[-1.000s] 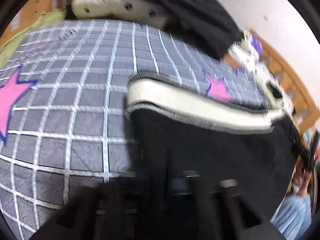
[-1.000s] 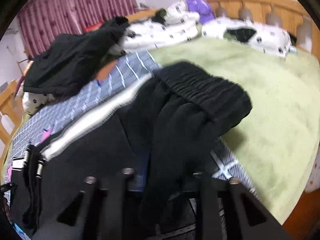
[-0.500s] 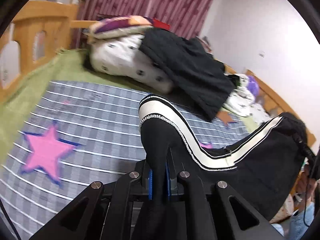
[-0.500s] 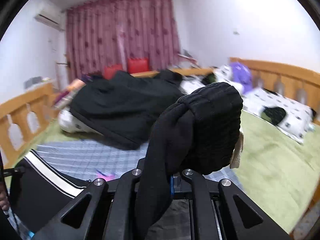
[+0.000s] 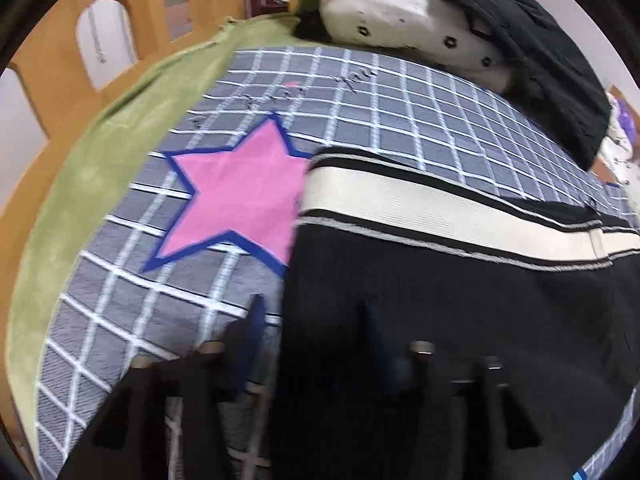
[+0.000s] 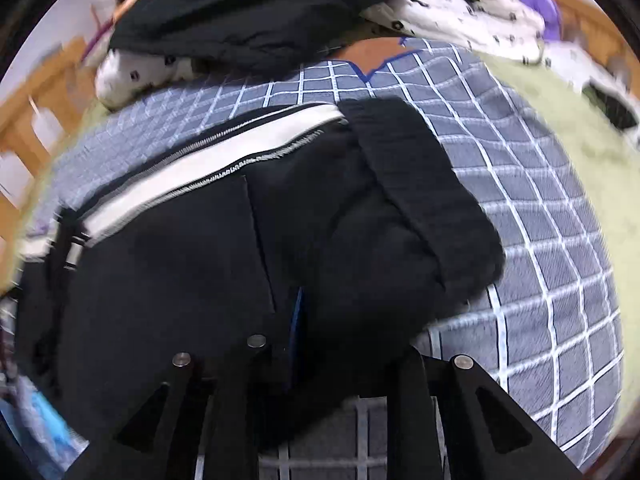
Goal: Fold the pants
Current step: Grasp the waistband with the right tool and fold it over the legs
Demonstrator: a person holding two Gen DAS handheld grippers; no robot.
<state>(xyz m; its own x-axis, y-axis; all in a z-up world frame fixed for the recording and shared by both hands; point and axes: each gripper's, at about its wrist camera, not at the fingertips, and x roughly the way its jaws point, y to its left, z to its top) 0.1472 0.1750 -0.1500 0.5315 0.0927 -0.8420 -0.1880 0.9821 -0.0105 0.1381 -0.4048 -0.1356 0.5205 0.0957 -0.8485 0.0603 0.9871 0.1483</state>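
Pants (image 5: 440,320) lie on the checked quilt (image 5: 400,112), both grippers' jaws opening, cloth still between them.

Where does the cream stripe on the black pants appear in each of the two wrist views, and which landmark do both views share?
Left wrist view: the cream stripe on the black pants runs from the centre to the right edge, beside the pink star.
Right wrist view: the stripe runs diagonally, from left of centre up to the elastic waistband.
Shared landmark: the grey checked quilt.
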